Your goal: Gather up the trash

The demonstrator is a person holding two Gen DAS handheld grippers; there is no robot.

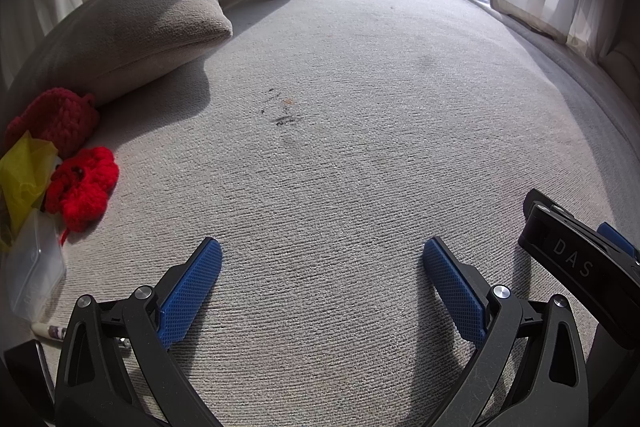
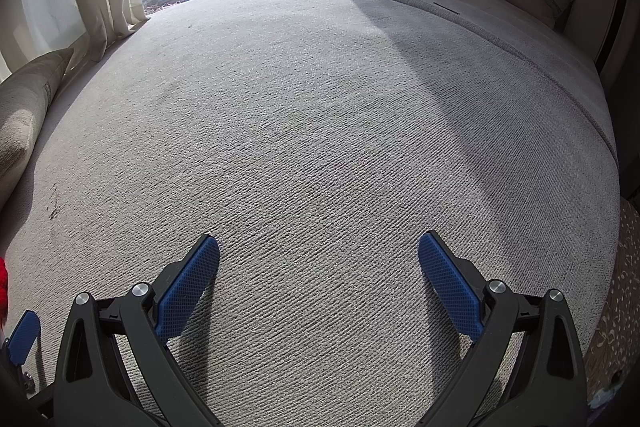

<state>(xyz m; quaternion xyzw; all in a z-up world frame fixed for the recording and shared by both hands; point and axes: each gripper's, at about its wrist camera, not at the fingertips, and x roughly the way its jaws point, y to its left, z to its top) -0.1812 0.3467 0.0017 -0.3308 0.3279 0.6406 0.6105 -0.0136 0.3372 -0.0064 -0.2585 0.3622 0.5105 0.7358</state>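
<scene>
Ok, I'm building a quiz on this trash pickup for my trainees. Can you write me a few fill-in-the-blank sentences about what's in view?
1. Both the left gripper and the right gripper are ____, holding nothing.
2. The crocheted pieces beside the pillow are ____ in colour.
3. The crumpled wrapper next to them is ____.
4. The grippers' finger pads are ____.

Missing words: open; red; yellow; blue
</scene>
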